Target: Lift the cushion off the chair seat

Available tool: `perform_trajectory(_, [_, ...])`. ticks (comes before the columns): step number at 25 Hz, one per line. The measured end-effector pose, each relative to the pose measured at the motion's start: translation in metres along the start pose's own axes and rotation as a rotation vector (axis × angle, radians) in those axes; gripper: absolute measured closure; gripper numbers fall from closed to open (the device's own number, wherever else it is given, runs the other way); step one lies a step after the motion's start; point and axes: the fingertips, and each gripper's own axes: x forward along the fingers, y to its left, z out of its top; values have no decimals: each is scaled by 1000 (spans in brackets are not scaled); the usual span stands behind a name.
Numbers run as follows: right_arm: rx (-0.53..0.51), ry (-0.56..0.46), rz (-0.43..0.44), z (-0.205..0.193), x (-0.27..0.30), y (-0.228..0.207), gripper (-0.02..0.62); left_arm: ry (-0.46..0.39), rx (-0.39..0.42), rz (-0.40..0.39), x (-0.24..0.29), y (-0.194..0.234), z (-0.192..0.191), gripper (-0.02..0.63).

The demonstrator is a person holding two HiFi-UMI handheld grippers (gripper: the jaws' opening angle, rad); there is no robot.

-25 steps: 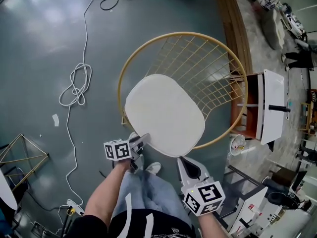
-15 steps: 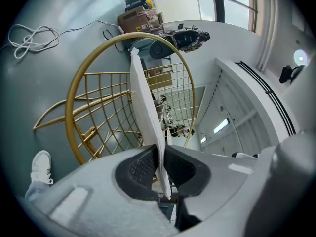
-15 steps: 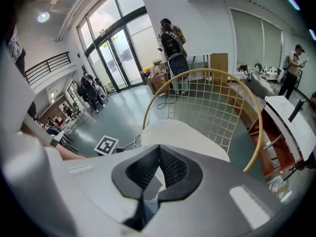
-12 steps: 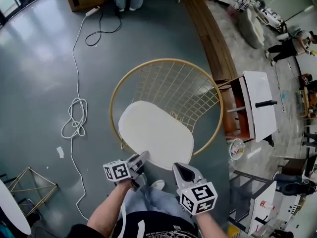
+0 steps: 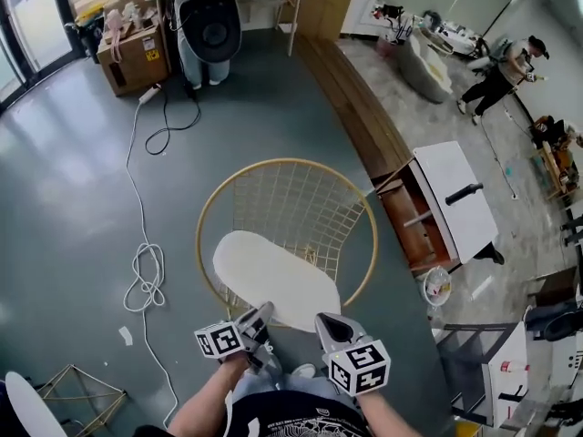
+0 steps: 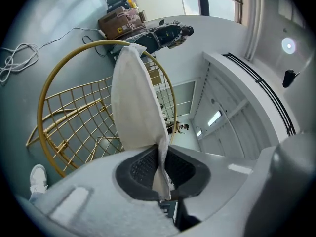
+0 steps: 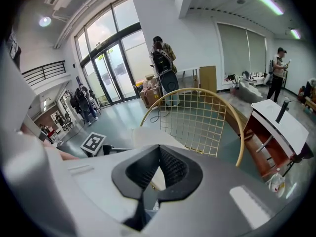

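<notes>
cushion (image 5: 273, 280) lower centre: looks light, soft, keeps its shape | best held at near rim | left gripper (image 5: 259, 318) jaws just closing, pinching rim | right gripper (image 5: 329, 324) narrow on rim

The cushion (image 5: 273, 280) was off-white and plain. The chair (image 5: 301, 198) was gold, its round rim and wire back forming a square grid. The floor (image 5: 73, 198) was a glossy grey-green, with a white cable (image 5: 144, 276) looped across it and a black cable (image 5: 168, 135) further off. The left gripper (image 5: 260, 317) and right gripper (image 5: 326, 321) were pale grey with black ribbed pads, each carrying black-and-white square markers on its cube. The cardboard box (image 5: 135, 57) was brown; the cabinet (image 5: 455, 198) was reddish-brown with a white top. The shoe (image 6: 37, 177) was white.
</notes>
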Motion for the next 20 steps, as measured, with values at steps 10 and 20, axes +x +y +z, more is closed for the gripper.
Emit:
perform_trajectory(10, [22, -114, 19, 11, -33, 8, 602, -46, 102, -47, -11, -72, 11, 578])
perform_trajectory(20, [-2, -227, 79, 24, -75, 15, 603, -198, 166, -33, -37, -147, 0, 578])
